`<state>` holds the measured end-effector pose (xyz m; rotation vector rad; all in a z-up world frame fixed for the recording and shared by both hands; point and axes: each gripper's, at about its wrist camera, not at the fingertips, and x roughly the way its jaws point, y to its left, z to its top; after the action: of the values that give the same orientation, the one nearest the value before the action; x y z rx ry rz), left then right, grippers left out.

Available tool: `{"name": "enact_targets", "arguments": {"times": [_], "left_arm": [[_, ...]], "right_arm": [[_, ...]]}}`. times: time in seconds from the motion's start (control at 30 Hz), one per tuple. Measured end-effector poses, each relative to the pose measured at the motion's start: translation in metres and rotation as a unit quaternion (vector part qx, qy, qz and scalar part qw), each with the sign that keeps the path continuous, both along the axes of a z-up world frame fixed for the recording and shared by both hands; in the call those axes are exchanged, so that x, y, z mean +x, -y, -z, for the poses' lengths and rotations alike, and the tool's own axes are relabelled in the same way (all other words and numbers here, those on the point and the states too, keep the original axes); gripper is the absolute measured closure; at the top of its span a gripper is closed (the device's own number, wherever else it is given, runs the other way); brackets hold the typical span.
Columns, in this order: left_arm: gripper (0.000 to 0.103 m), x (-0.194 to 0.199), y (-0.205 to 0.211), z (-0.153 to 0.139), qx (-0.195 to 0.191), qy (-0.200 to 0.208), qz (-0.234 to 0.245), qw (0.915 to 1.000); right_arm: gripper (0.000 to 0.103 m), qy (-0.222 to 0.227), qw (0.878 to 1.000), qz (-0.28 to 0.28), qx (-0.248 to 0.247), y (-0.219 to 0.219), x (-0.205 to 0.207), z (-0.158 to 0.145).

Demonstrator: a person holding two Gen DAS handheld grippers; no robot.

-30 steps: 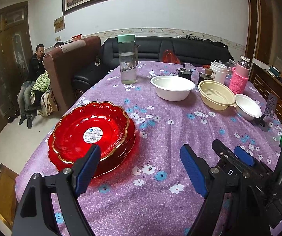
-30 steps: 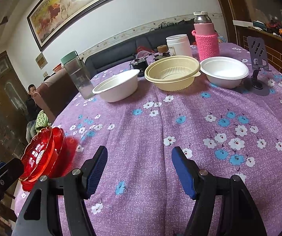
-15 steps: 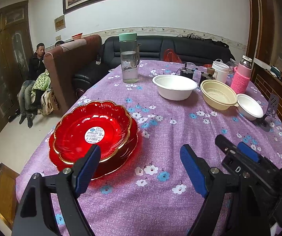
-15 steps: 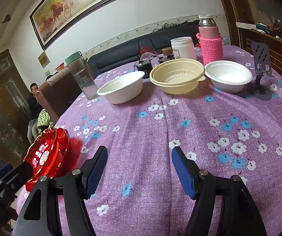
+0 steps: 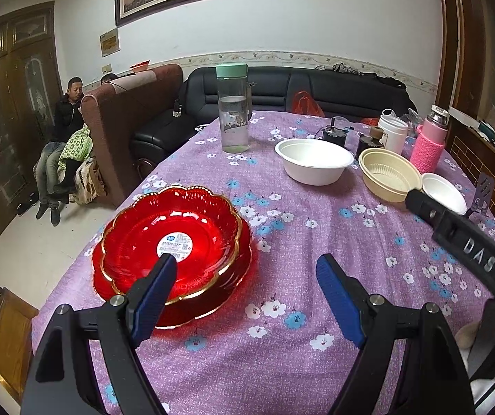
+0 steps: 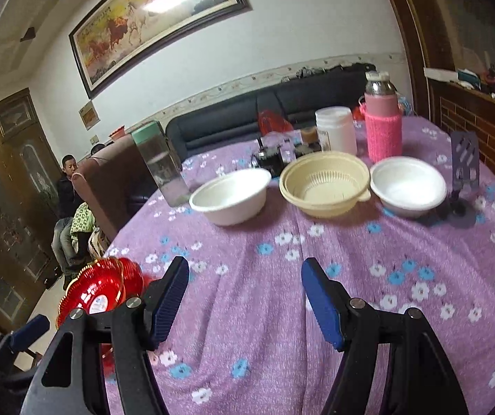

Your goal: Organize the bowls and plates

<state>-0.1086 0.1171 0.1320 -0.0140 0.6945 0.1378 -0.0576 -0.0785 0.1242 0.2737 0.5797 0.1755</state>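
Note:
Stacked red scalloped plates (image 5: 175, 242) with gold rims lie at the table's near left; the right wrist view shows the red plates (image 6: 92, 294) at its left edge. Three bowls stand in a row farther back: a large white bowl (image 5: 313, 160) (image 6: 230, 200), a cream bowl (image 5: 387, 174) (image 6: 323, 186) and a small white bowl (image 5: 442, 197) (image 6: 406, 186). My left gripper (image 5: 247, 269) hangs open just right of the plates, holding nothing. My right gripper (image 6: 245, 269) is open over bare cloth, well short of the bowls.
A purple flowered cloth (image 6: 316, 276) covers the table. A clear bottle (image 5: 232, 110), a white jar (image 6: 335, 131), a pink-sleeved flask (image 6: 384, 121), a dark phone stand (image 6: 463, 173) and small dark jars stand at the back. People sit by an armchair (image 5: 123, 117) at left.
My right gripper has risen and tipped, so the bowls sit lower and more central in its view. In the left view its body has climbed the right edge. The left gripper stayed put.

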Motion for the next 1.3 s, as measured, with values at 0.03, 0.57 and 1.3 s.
{"name": "enact_targets", "arguments": {"times": [0.03, 0.57, 1.3], "left_arm": [[0.021, 0.002, -0.001, -0.003, 0.0, 0.0, 0.003, 1.0], [0.014, 0.141, -0.064, -0.096, -0.132, -0.042, 0.069, 0.9879], [0.014, 0.339, -0.042, 0.061, -0.22, -0.232, 0.041, 0.9466]], "right_arm": [[0.031, 0.003, 1.0, -0.001, -0.002, 0.0, 0.002, -0.003], [0.021, -0.014, 0.994, -0.043, -0.102, -0.004, 0.148, -0.067], [0.028, -0.196, 0.957, -0.122, -0.176, -0.041, 0.33, 0.049]]}}
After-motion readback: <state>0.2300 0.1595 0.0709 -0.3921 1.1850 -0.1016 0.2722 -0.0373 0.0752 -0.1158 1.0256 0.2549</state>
